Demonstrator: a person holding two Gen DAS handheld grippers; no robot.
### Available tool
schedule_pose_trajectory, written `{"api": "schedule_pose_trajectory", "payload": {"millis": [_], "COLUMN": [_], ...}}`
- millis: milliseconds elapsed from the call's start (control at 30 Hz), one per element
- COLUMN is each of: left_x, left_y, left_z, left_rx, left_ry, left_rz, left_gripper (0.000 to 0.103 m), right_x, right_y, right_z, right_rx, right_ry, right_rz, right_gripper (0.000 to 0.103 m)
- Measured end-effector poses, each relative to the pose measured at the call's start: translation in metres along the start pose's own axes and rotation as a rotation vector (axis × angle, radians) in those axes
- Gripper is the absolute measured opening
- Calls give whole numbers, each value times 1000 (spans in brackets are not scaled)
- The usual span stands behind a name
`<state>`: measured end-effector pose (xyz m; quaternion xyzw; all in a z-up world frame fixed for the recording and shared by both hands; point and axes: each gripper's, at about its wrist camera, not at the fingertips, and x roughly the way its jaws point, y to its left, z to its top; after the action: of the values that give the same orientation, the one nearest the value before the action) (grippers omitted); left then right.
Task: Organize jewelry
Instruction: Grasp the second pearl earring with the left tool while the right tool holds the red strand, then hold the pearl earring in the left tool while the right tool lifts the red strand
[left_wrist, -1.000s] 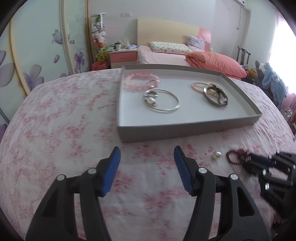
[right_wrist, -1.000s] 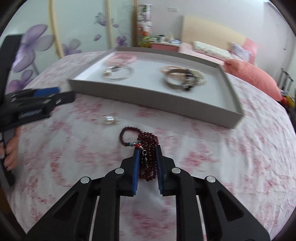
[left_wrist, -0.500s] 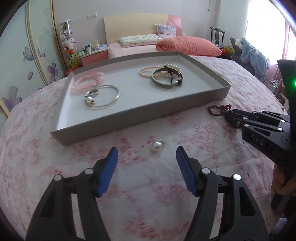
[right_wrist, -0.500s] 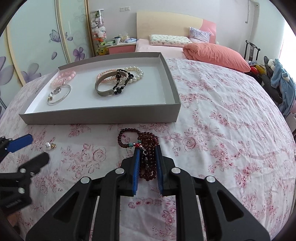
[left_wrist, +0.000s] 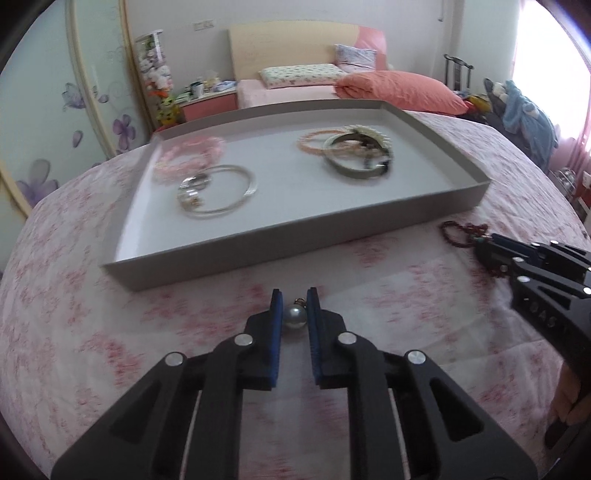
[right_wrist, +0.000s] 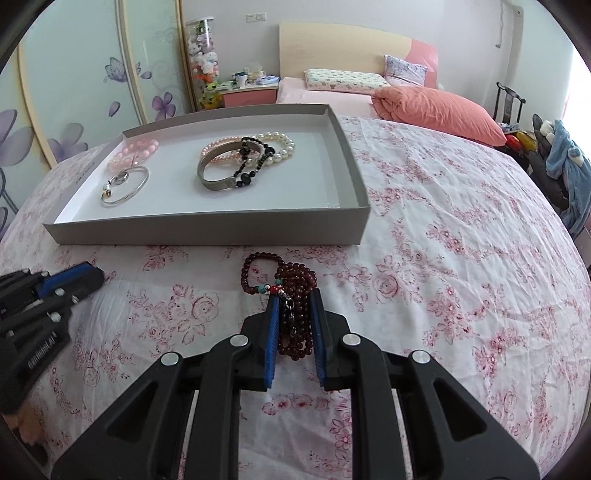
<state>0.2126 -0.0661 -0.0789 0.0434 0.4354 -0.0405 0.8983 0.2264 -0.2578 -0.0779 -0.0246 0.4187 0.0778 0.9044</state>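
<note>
A round pearl earring (left_wrist: 294, 316) lies on the flowered cloth just before the grey tray (left_wrist: 295, 247). My left gripper (left_wrist: 294, 292) is closing on it, its blue pads touching both sides of the pearl. In the right wrist view the left gripper (right_wrist: 94, 277) shows at the left edge, the pearl hidden. My right gripper (right_wrist: 294, 295) is shut on a dark red bead bracelet (right_wrist: 295, 275) that rests on the cloth in front of the tray (right_wrist: 207, 232). From the left wrist, the bracelet (left_wrist: 452, 234) and right gripper (left_wrist: 487, 245) sit at the right.
Inside the tray lie a pink bead bracelet (right_wrist: 135, 153), a silver bangle (right_wrist: 127, 188), and a heap with a grey bangle (right_wrist: 218, 181), black beads and pearls. A bed with an orange pillow (right_wrist: 436, 109) and a nightstand stand beyond. A hand (left_wrist: 570, 402) holds the right gripper.
The left gripper moved up to the pearl earring and its wide jaws came together on it. The right gripper swung round with the red bracelet still held between its pads.
</note>
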Motion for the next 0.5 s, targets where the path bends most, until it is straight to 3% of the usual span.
{"api": "schedule_pose_trajectory", "payload": {"millis": [300, 500], "left_x": [-6, -9], "left_y": [71, 74], "left_z": [-9, -13], "left_rx": [-132, -141], "left_ry": [12, -4], "left_rz": [111, 124], "left_gripper": [14, 14], "right_x": [8, 7], "right_y": [22, 24], "right_z": [9, 8], "right_rx": [-46, -47], "right_ry": [12, 2], "right_rz": [40, 49], "right_gripper": [17, 17]}}
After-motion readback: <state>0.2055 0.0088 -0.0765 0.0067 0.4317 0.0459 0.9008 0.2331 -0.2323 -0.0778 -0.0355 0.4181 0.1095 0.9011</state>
